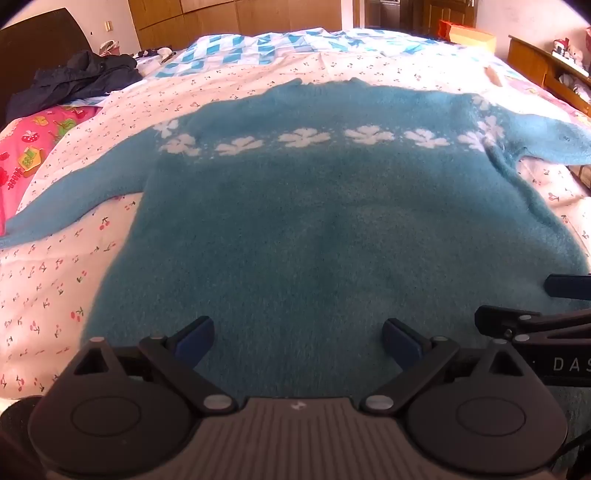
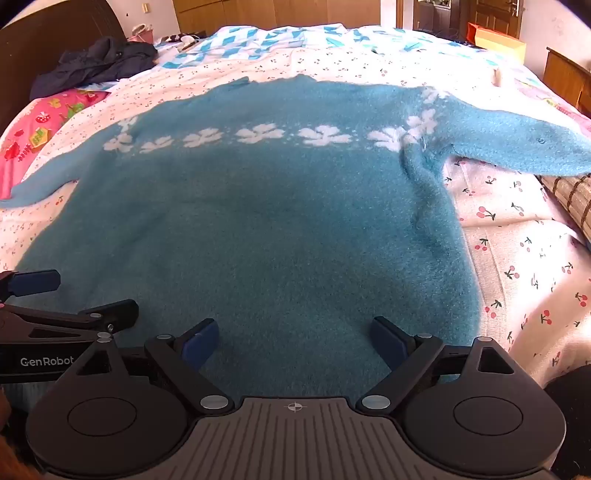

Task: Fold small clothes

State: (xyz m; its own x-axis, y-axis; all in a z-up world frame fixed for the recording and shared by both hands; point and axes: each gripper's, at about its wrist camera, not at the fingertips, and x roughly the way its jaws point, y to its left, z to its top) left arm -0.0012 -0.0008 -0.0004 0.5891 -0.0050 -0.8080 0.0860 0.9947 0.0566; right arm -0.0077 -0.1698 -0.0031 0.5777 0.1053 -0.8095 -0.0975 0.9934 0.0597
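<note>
The left gripper (image 1: 298,341) sits nearest the lens, jaws spread wide, nothing between the 2 blue pads (image 1: 195,341). The right gripper (image 2: 293,341) stands just beside it, jaws likewise wide and empty. Both point down over the hem area of 1 blue fuzzy sweater (image 1: 314,229), which lies flat and unfolded on the bed, collar at the far end. Whether the pads touch the knit cannot be told.

A row of white flower motifs (image 1: 306,138) crosses the chest. 2 sleeves extend outward: the left sleeve (image 1: 70,199) angles toward the near left, the right sleeve (image 2: 517,144) reaches the right bed edge.

The cherry-print sheet (image 1: 48,288) surrounds the sweater on every side. Nothing lies on the sweater. Farther off lie 1 pink printed pillow (image 1: 33,147), 1 dark jacket (image 1: 81,81), and 1 blue-and-white checked quilt (image 1: 258,48). Wooden wardrobe doors (image 1: 221,14) close the background.
</note>
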